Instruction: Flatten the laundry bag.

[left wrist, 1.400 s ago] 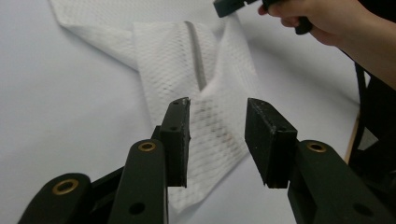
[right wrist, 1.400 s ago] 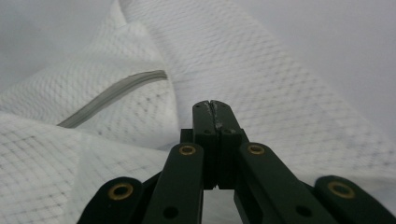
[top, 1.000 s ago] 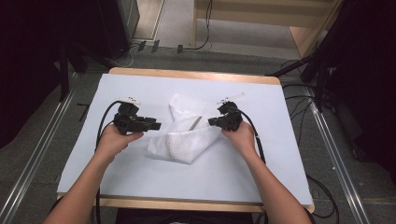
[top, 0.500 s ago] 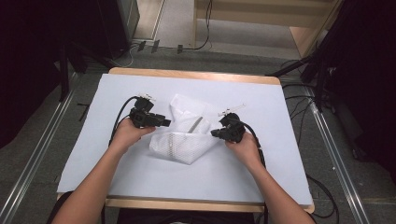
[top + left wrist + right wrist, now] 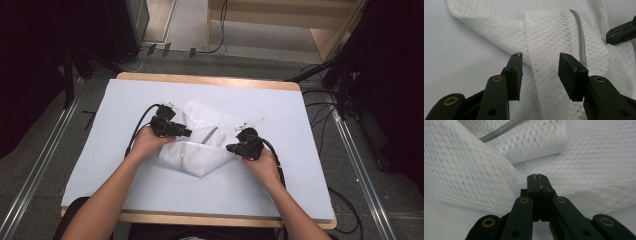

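Observation:
A white mesh cloth (image 5: 200,152) lies folded in the middle of the white-covered table (image 5: 115,165); a grey strip (image 5: 581,47) runs along one fold. My left gripper (image 5: 187,133) is at the cloth's left side. Its jaws (image 5: 540,72) stand open just above the edge of a folded flap, with nothing between them. My right gripper (image 5: 229,148) is at the cloth's right edge. In the right gripper view its jaws (image 5: 537,176) are pressed together, tips against the mesh (image 5: 586,165), and I see no cloth between them. The left gripper view shows the right gripper (image 5: 610,35) at the cloth's far edge.
The table's wooden rim (image 5: 200,80) shows at the back. Cables (image 5: 320,107) trail off the right side. Metal rails (image 5: 30,185) run along the floor on both sides. Bare white surface lies around the cloth.
My left gripper has moved right, over the cloth, and a flap now lies folded toward the middle. My right gripper has come down toward me along the cloth's right edge.

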`<action>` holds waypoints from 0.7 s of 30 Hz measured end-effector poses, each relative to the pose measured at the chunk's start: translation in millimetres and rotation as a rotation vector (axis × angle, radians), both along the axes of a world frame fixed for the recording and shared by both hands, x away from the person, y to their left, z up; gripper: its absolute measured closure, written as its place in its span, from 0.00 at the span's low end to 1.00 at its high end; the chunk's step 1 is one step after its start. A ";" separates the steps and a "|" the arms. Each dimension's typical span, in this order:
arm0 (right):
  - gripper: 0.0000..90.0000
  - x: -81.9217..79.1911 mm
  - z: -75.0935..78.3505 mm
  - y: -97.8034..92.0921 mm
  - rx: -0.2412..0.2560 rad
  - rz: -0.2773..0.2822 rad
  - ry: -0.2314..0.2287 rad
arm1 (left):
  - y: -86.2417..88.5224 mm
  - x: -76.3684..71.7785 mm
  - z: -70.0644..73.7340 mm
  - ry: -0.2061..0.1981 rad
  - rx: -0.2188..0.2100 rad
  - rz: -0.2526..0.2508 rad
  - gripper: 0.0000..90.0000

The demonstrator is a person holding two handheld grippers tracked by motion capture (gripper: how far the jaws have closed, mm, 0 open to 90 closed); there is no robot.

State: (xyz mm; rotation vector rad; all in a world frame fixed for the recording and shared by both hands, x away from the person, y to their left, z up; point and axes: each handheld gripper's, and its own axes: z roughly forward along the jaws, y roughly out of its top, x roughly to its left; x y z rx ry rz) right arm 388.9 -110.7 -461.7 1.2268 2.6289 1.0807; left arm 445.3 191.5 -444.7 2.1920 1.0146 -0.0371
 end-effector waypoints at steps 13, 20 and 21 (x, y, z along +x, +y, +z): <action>1.00 -1.0 -4.6 -1.7 0.003 -0.006 0.001 | -11.9 -0.2 -7.6 0.053 0.006 -0.052 1.00; 1.00 1.4 -5.3 -3.5 0.005 -0.003 -0.003 | -3.6 -7.0 9.6 0.023 -0.026 -0.048 1.00; 1.00 1.4 -5.3 -3.7 0.007 -0.004 0.003 | -1.8 -9.2 13.5 0.011 -0.032 -0.043 1.00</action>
